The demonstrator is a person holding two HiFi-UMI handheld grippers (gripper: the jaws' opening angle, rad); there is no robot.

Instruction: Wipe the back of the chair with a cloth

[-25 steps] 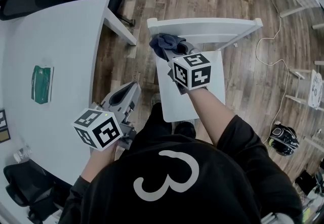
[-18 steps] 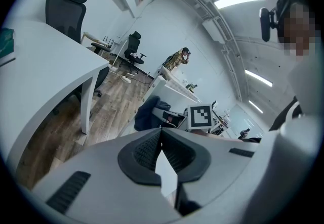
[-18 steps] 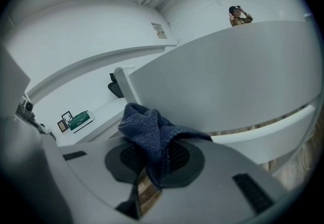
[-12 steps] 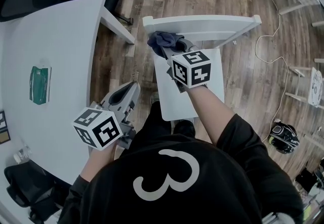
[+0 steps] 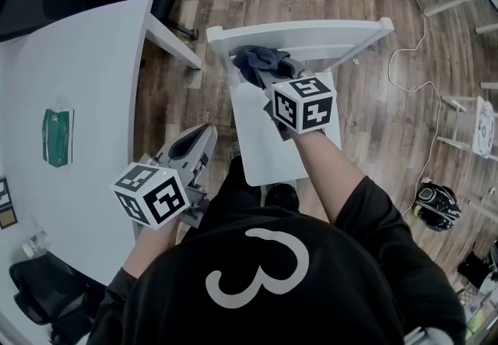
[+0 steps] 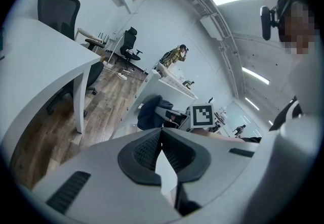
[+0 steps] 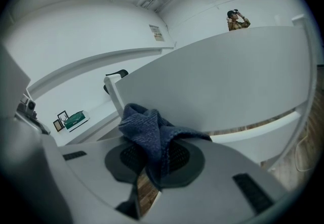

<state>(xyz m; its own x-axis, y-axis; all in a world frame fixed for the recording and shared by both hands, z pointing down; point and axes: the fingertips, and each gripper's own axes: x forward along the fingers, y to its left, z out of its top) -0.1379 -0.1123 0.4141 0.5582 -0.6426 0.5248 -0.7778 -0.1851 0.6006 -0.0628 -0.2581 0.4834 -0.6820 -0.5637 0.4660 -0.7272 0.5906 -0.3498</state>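
Head view: your right tongs (image 5: 271, 79) hold the cloth (image 5: 253, 63) against the chair back (image 5: 327, 33), near its left end, so you're likely mid-wipe.

Left gripper view: your left tongs (image 6: 162, 132) are closed and empty.

Right gripper view: the jaws are clamped on the cloth. Next, sweep it rightward along the back.

Empty left claw (image 6: 162, 133), jaws together.

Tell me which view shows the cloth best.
Right gripper view: the cloth is close and central, pinched in the jaws near the chair back. The head view shows it small; the left gripper view, a distant dark lump.
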